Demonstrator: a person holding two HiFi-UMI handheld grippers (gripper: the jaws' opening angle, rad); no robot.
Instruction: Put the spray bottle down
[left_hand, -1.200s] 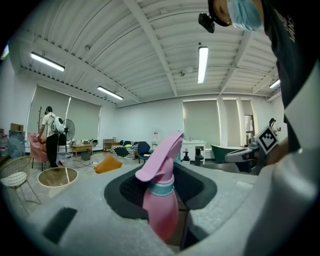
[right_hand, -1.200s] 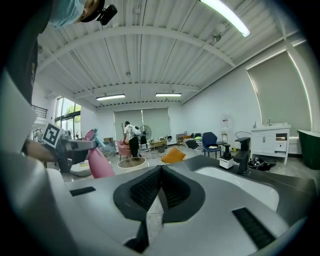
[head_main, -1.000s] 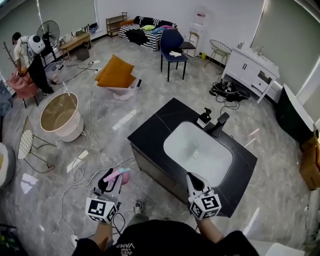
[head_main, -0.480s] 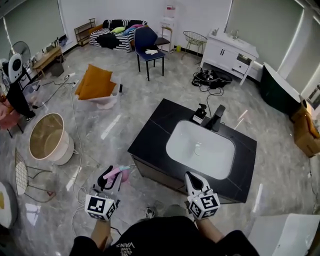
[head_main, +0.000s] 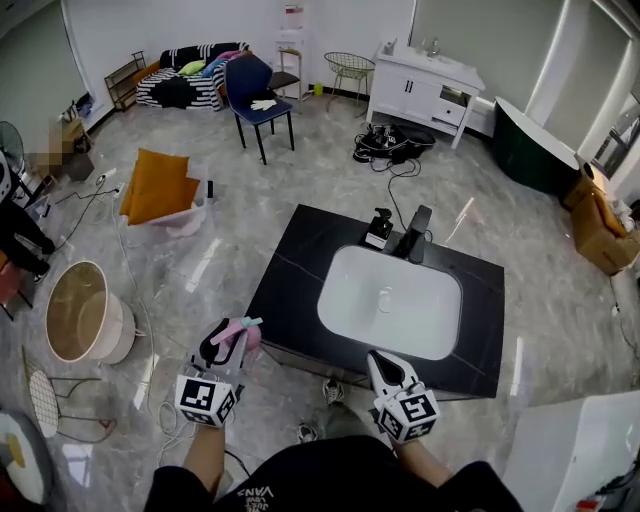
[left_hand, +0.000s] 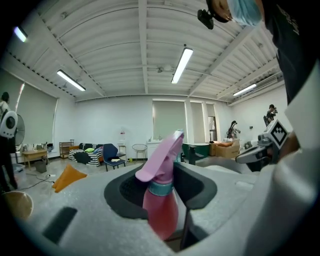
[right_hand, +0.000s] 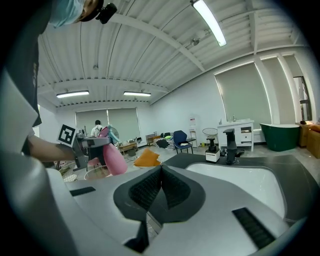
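The spray bottle (left_hand: 161, 210) is clamped in the left gripper (head_main: 228, 338) and not yet set down. The counter (head_main: 290, 280) is seen at two o'clock. The right gripper (head_main: 380, 362) is pressed together, empty.

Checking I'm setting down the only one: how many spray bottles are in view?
1. The pink spray bottle, clamped in the left gripper off the black counter's near-left corner. Others may be hidden.

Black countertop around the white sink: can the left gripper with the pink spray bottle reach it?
Probably yes. The left gripper, shut on the pink plastic spray bottle, hangs just off the near-left edge of the black countertop. Nothing stands between them, and that corner looks bare.
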